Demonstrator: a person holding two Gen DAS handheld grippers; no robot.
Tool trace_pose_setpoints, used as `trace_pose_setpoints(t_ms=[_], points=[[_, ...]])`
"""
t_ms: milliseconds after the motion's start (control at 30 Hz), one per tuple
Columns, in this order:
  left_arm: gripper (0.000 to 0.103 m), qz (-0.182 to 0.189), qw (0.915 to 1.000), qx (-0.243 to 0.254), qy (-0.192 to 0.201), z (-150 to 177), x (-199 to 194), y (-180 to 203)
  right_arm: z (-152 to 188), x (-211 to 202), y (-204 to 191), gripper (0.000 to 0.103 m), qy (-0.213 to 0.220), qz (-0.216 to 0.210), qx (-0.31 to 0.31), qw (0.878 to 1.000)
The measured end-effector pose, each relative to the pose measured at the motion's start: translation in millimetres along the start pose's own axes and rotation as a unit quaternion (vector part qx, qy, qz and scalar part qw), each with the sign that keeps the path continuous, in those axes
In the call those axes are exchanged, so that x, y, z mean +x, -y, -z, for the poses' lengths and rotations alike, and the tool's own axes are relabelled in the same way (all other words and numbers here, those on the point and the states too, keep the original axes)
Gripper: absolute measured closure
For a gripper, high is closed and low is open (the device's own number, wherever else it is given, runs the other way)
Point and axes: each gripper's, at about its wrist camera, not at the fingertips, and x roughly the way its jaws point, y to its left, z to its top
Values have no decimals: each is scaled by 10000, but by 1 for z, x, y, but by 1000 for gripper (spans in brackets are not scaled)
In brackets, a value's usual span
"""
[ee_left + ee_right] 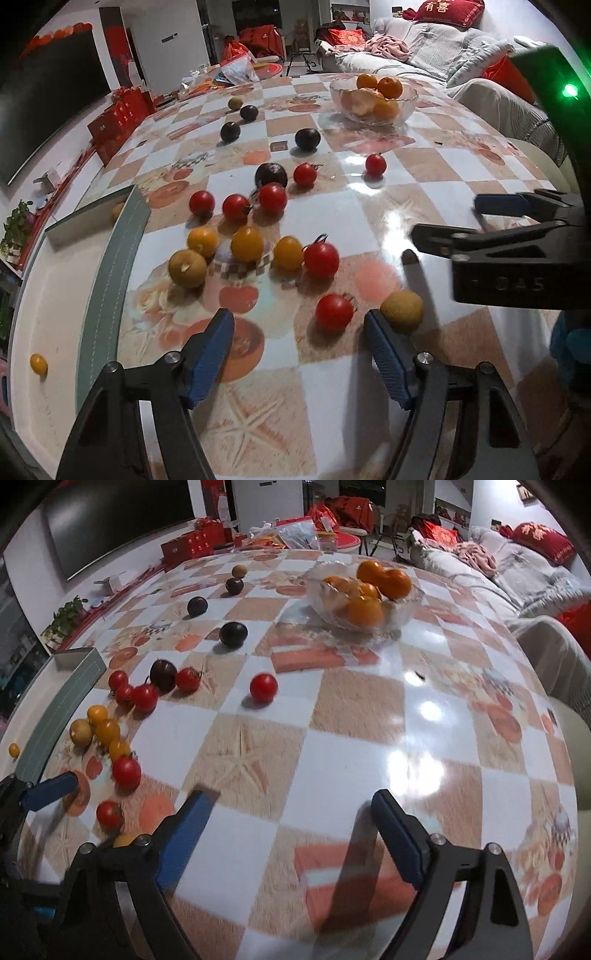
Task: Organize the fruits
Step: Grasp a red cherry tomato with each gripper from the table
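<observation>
left gripper [299, 347] spread wide over checked tabletop [369, 406], nothing between blue pads; red tomato [334, 311] just ahead, tan fruit [401, 311] beside one pad. right gripper [291, 830] likewise spread, empty. beyond: scattered tomatoes, glass bowl [373, 99] of oranges, tray [103, 280] at left.

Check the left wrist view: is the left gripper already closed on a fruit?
No, the left gripper stands open above the table, with nothing between its pads.

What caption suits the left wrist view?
Open left gripper above scattered cherry tomatoes beside a tray holding one yellow tomato.
</observation>
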Motion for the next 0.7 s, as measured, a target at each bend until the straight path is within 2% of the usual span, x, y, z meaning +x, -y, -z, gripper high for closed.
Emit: trace_pose_setpoints(t_ms=[67, 200, 267, 333, 367, 467, 500, 533, 567, 600, 700], points=[[40, 81, 10000, -30, -4, -4, 2, 2, -7, 5, -2, 16, 29, -2, -38, 10000], [45, 127, 9999, -79, -42, -9, 4, 4, -22, 16, -6, 20, 77, 45, -122, 9999], [55, 265, 9995, -175, -83, -10, 4, 3, -30, 22, -9, 20, 122, 100, -181, 9997], [59, 279, 9993, -219, -106, -10, 4, 4, -36, 27, -12, 22, 184, 86, -228, 9995], [65, 290, 9993, -215, -100, -9, 3, 5, -38, 28, -13, 23, 208, 97, -243, 9994], [68, 287, 9993, -228, -85, -8, 2, 7, -45, 30, -18, 42, 266, 73, -288, 9992], [71, 306, 9992, -244, -67, -8, 2, 6, -46, 30, -20, 54, 277, 50, -318, 9991], [81, 319, 9992, -255, -44, -7, 1, 6, -47, 30, -21, 69, 283, 24, -328, 9991], [82, 352, 9990, -267, -22, -6, 1, 5, -48, 30, -22, 76, 290, -6, -320, 9991], [82, 383, 9989, -278, -7, -6, 1, 4, -48, 29, -22, 80, 296, -42, -290, 9991], [82, 427, 9986, -301, 27, -3, -1, 0, -46, 27, -19, 82, 305, -182, -159, 9992]])
